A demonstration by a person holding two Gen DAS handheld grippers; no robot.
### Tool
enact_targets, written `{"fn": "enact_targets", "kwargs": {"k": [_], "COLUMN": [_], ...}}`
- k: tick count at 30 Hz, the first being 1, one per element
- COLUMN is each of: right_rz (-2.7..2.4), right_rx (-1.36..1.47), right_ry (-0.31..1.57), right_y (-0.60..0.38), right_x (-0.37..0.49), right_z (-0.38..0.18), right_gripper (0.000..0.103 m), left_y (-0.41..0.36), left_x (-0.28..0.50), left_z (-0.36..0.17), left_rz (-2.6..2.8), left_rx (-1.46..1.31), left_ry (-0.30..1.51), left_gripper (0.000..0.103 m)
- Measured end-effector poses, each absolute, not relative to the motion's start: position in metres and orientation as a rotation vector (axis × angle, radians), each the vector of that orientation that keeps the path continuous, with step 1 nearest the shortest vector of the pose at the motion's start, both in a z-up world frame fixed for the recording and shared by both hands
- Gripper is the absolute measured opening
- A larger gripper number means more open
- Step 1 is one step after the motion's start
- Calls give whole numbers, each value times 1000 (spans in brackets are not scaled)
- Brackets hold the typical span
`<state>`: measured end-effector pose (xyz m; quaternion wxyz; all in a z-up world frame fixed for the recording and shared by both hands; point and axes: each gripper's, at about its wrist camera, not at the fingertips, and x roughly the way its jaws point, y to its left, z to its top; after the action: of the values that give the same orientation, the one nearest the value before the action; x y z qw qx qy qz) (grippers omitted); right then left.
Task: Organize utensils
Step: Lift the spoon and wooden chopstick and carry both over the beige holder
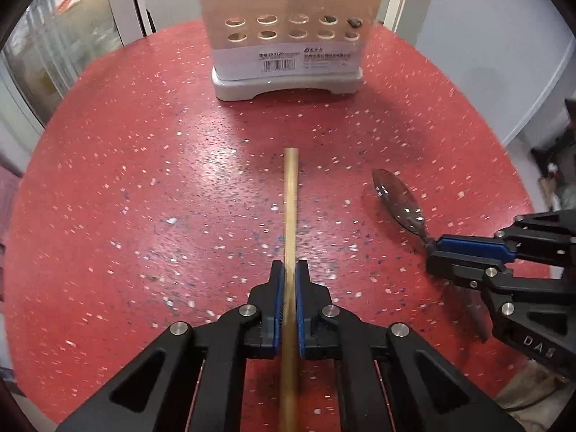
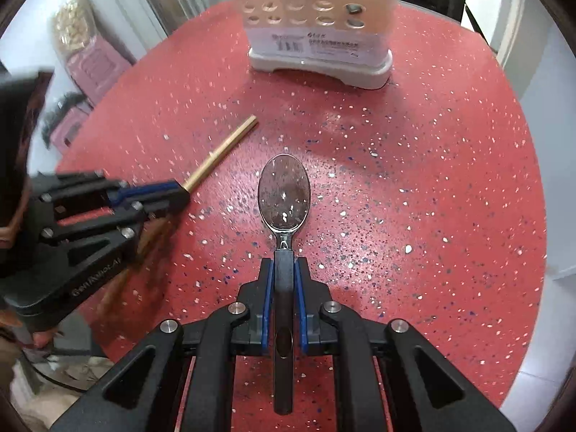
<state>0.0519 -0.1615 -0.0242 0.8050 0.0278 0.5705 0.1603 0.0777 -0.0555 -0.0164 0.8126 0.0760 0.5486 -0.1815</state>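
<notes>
**Both grippers loaded, holder ahead**

I am holding one utensil in each gripper above the red speckled table [image 1: 108,180]. My left gripper [image 1: 288,270] is closed on a gold chopstick [image 1: 291,194], its blue pads pressing both sides of the shaft; the stick is running straight out past my fingertips toward the holder. My right gripper [image 2: 284,266] is clamped on the dark handle of a spoon [image 2: 284,194], the bowl lying just ahead of the fingertips, face up.

The utensil holder [image 1: 291,36] is standing well ahead of both pairs of fingers, upright on its white base, with two rows of round holes in its front wall. Its open top is cut off in both views.

To do this step well, I judge I should be lifting each piece clear of the table, tilting it upright and lowering it in from above, one hand at a time, so the grippers are not crowding each other.

The chopstick is slim, straight and brassy. The spoon's polished bowl is mirroring the table's speckles.
</notes>
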Motion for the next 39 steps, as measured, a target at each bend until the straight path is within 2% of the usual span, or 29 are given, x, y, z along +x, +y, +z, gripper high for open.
{"fn": "enact_targets", "kwargs": {"k": [6, 13, 32, 39], "right_rz": [423, 461, 406, 411], "right_rx": [162, 225, 309, 318], "right_ry": [1118, 996, 719, 643], "right_y": [-178, -196, -239, -235], "right_x": [46, 46, 137, 192], "right_z": [-3, 36, 146, 159], "right_gripper": [12, 12, 12, 12], "left_y": [-48, -40, -51, -62], "left_x": [61, 60, 154, 200], "left_z": [-2, 41, 172, 189], "left_rz": [-406, -411, -420, -392], "left_rx": [74, 1, -134, -151], "left_ry": [1074, 934, 604, 522], "left_gripper": [32, 32, 32, 32]}}
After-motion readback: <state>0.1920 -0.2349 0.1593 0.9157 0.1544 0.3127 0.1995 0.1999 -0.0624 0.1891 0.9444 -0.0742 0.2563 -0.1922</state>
